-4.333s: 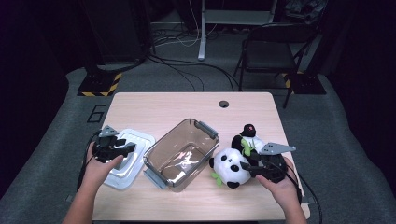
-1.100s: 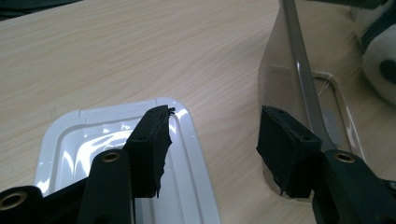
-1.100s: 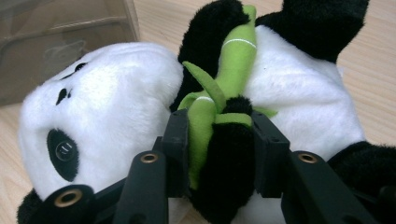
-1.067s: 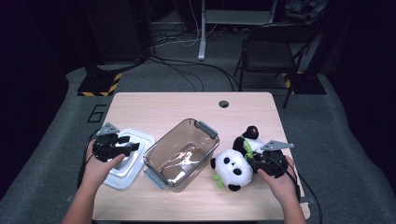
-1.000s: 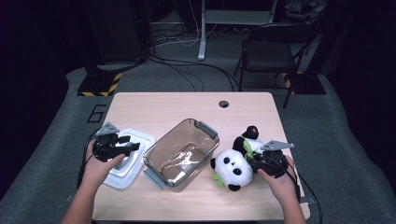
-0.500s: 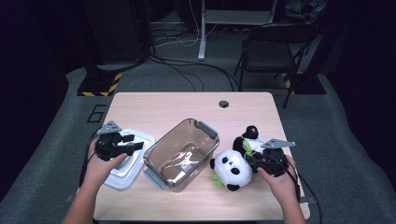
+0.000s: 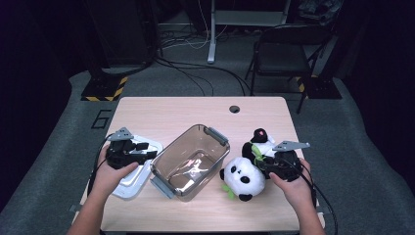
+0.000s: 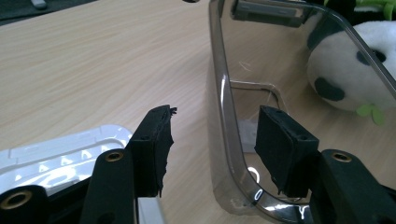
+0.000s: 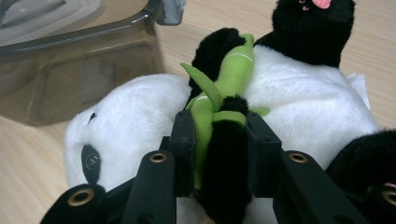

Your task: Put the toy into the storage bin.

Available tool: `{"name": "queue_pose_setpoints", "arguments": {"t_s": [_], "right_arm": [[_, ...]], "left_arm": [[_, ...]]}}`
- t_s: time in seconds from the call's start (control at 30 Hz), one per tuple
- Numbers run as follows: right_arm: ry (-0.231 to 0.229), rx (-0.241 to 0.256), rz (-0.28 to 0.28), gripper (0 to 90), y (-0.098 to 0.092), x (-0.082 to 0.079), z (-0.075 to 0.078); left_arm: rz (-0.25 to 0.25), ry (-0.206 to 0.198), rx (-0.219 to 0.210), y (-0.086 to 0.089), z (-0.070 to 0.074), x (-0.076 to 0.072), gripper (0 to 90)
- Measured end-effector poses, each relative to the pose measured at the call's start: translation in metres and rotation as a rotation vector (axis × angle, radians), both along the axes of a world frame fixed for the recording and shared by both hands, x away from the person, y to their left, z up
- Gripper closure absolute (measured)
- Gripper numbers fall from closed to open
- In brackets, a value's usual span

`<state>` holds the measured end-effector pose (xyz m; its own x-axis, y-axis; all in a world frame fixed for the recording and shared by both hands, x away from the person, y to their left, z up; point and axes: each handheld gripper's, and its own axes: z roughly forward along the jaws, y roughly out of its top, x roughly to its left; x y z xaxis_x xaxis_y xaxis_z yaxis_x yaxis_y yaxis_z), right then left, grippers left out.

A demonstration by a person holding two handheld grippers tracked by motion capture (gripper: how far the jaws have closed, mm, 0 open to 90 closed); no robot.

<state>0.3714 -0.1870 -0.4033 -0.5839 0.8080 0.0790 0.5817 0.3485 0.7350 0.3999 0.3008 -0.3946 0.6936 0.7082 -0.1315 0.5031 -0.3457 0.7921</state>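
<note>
From above, the person's left gripper (image 7: 131, 152) hangs over a white lid (image 7: 131, 177) at the near left of the wooden table (image 7: 171, 110), its tips reaching toward the rim of the clear tinted container (image 7: 190, 161) just beside it. The right gripper (image 7: 274, 165) sits on the far side of that container, pressed into a plush panda (image 7: 243, 177) that lies on its side, head toward the container and touching its wall or very nearly so. From up here I can't make out how either pair of jaws stands.

Looking along the left gripper (image 8: 212, 140), its jaws stand wide apart with the container (image 8: 224, 107) rim running up between them, one pad outside the wall and one inside. The white lid (image 8: 60, 151) lies under the outer jaw, and the panda (image 8: 345, 70) shows through the far wall ahead.

Along the right gripper (image 9: 217, 144), the jaws are clamped on the panda (image 9: 299, 102), pinching a black paw together with the green bamboo sprig (image 9: 224, 84) it hugs. The container (image 9: 79, 60) sits ahead and off to the side of the jaws.
</note>
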Motion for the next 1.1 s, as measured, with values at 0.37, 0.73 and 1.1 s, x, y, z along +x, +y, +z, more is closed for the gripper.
{"name": "queue_pose_setpoints", "arguments": {"t_s": [0.37,0.73,1.1], "right_arm": [[0.013,-0.026,0.117,68.1,0.002,-0.002,0.017],[0.004,-0.01,0.153,68.0,0.002,-0.007,0.042],[-0.015,0.027,0.164,67.9,-0.003,-0.016,0.064]], "left_arm": [[-0.038,0.027,-0.021,-0.007,-0.008,0.001,46.8],[-0.061,0.051,-0.047,-0.015,-0.015,0.002,49.1],[-0.094,0.064,-0.015,-0.021,-0.017,-0.001,52.1]]}}
